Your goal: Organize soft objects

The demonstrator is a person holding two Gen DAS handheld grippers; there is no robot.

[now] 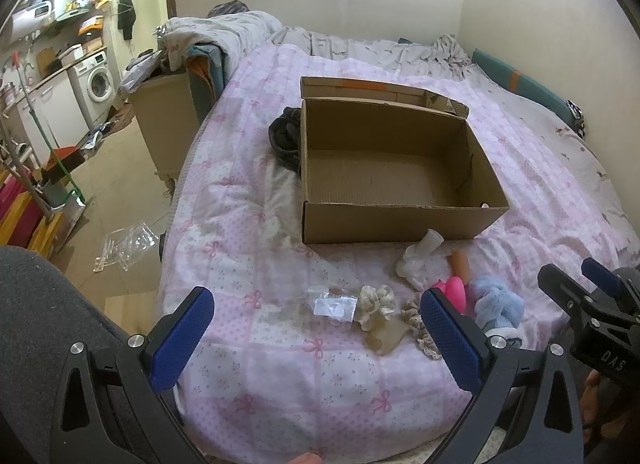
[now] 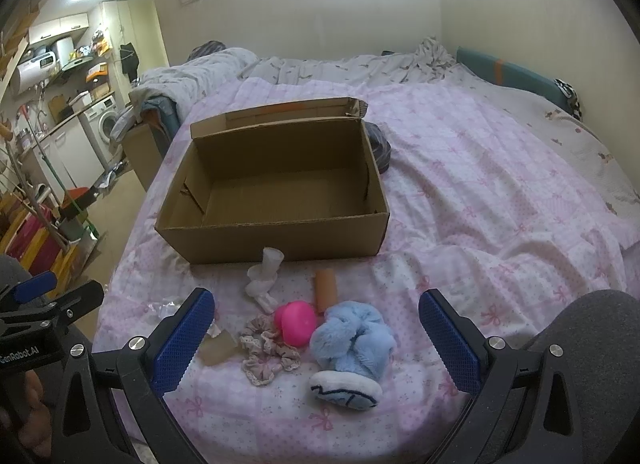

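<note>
I judge nothing is packed yet: both my left gripper [image 1: 318, 338] and right gripper [image 2: 316, 338] are spread, empty. Next, pinch the fluffy blue plush slipper [image 2: 352, 340] just ahead, then carry it to the brown cardboard box [image 2: 276, 240] beyond.

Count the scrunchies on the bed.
2: a cream scrunchie beside the clear packet, and a pinkish-beige scrunchie left of the pink toy. Others may be hidden.

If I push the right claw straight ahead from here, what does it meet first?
Probably the blue plush slipper, which lies between the open fingers of the right claw, with the pink ball just left of it. The cardboard box sits farther on. Depth is uncertain.
</note>
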